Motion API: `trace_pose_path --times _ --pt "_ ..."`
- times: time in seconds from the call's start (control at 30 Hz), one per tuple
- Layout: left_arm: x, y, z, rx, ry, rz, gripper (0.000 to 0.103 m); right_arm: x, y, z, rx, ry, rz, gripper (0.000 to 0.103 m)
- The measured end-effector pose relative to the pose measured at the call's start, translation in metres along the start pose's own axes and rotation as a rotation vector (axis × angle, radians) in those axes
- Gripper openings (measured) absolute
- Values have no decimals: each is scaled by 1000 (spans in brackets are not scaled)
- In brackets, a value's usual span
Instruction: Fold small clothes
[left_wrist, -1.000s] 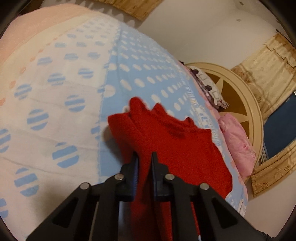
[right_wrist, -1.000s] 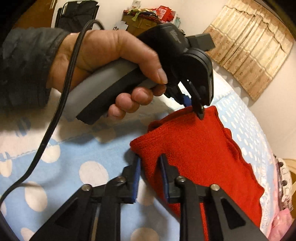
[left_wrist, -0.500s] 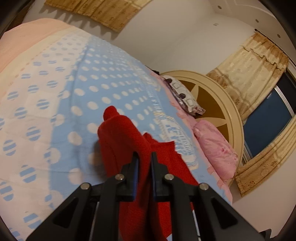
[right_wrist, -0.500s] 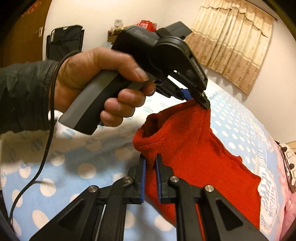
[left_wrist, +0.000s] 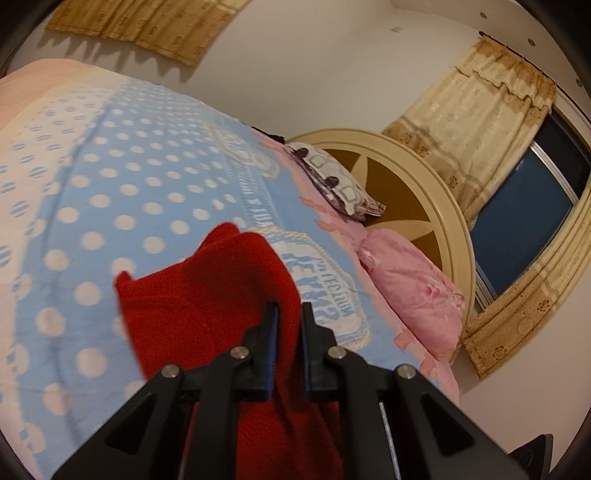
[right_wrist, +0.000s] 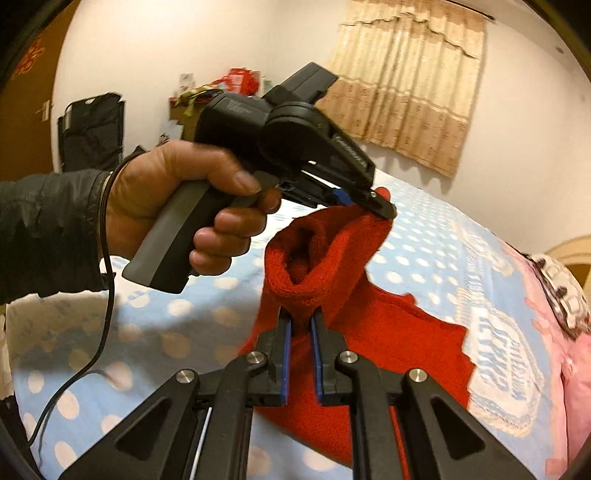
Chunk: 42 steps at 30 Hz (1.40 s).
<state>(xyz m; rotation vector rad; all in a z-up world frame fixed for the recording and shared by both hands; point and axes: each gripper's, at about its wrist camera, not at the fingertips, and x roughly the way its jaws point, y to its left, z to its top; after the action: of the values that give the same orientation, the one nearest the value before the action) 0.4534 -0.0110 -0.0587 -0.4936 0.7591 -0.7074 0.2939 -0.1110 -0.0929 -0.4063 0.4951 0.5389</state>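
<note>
A small red knitted garment (right_wrist: 373, 332) hangs lifted above a blue bedspread with white dots (right_wrist: 424, 251). My right gripper (right_wrist: 300, 317) is shut on its ribbed edge at the near corner. My left gripper (right_wrist: 380, 203), held by a person's hand (right_wrist: 177, 199), pinches the far corner of the same edge, which sags open between the two grips. In the left wrist view my left gripper (left_wrist: 287, 314) is shut on a fold of the red garment (left_wrist: 207, 295), and the rest of the cloth drapes down to the bedspread (left_wrist: 110, 206).
Pink pillows (left_wrist: 410, 291) and a patterned pillow (left_wrist: 332, 177) lie by a round cream headboard (left_wrist: 436, 206). Curtains (right_wrist: 410, 85) hang on the far wall. A black cable (right_wrist: 103, 288) trails from the left gripper's handle. A dark chair (right_wrist: 92, 129) stands by the wall.
Both grippers have risen with the red garment, lifting its upper edge off the bedspread. The right gripper's jaws closed onto the ribbed edge.
</note>
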Motion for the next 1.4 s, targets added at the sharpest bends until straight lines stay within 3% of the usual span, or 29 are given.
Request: trace_pose_path --times 0.17,0.27,0.5,0.53,0.63,0.67,0.7,0.83,0.9,0.97,1.03,1.13,1.2,1.4 --pt "36 -24 3 37 38 -33 7 -11 -31 -14 76 3 -25 9" --pt "72 -36 -4 70 103 -40 7 -15 -53 -25 123 21 -45 9" --pt "126 -45 -26 114 212 13 7 -3 -91 -74 330 117 13 9" --pt "126 -50 -28 161 224 52 8 -2 -93 -82 353 126 26 9" --pt "130 -60 -32 288 286 275 23 1 -96 -94 381 144 46 9" --pt "134 -59 -32 300 317 337 35 -1 -101 -92 381 138 48 9" --pt "135 -58 -33 305 332 362 42 -4 -102 -90 374 126 51 9" --pt "134 -64 -34 325 357 386 50 0 -97 -87 341 124 66 9" --pt "137 -72 -37 352 366 405 67 2 -97 -87 325 122 58 10" --pt "151 -82 -42 416 391 460 75 0 -96 -87 329 110 71 10" --pt "169 -91 -52 510 438 521 75 -1 -91 -87 325 106 84 10" --pt "184 -92 -59 613 446 680 75 -3 -83 -87 314 111 94 10" --pt "183 -87 -59 618 457 725 75 -3 -83 -88 318 109 101 10" --pt "168 -63 -46 482 477 704 76 0 -87 -90 330 104 115 10"
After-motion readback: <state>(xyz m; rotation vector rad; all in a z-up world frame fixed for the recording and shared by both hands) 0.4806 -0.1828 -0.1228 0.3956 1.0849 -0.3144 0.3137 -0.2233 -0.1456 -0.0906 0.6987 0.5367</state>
